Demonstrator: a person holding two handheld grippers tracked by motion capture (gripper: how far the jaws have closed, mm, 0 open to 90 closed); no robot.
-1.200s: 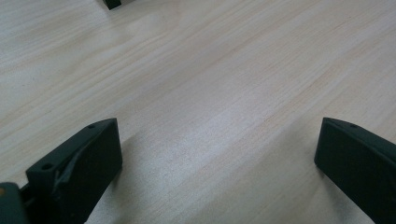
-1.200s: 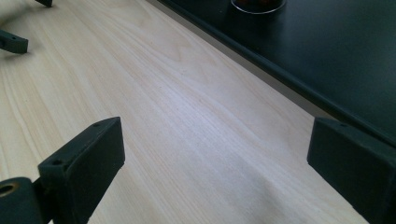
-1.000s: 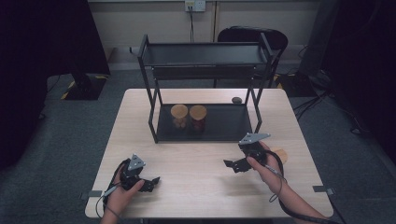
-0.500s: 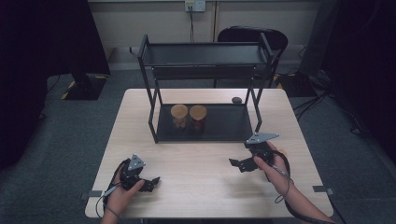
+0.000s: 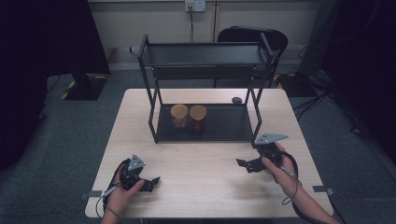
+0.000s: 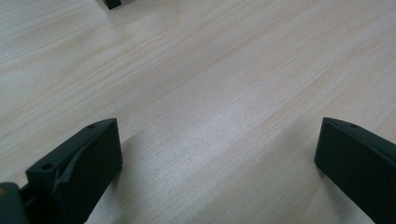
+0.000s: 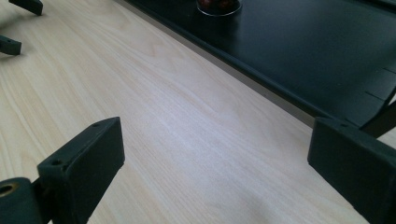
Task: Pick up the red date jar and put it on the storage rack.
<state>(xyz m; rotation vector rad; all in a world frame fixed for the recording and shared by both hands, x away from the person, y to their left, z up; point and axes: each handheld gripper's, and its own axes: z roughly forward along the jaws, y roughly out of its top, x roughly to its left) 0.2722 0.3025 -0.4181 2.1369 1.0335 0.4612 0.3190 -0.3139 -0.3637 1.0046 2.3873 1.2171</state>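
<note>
Wooden tabletop (image 5: 205, 172) lay bare between both grippers, and 2 cork-lidded jars (image 5: 188, 116) stood side by side on the lower shelf of the black rack (image 5: 205, 126), beyond the hands and upright. The left gripper (image 5: 148, 182) sat low near the front edge with its jaws wide apart on nothing. The right gripper (image 5: 243, 164) hovered by the rack's front right leg, jaws likewise spread and empty, pointing leftward across the table. In the right gripper view the base of 1 jar (image 7: 218, 5) showed ahead and slightly left of the jaws, so the right hand looked nearer; reaching it would likely mean swinging forward over the shelf lip.
</note>
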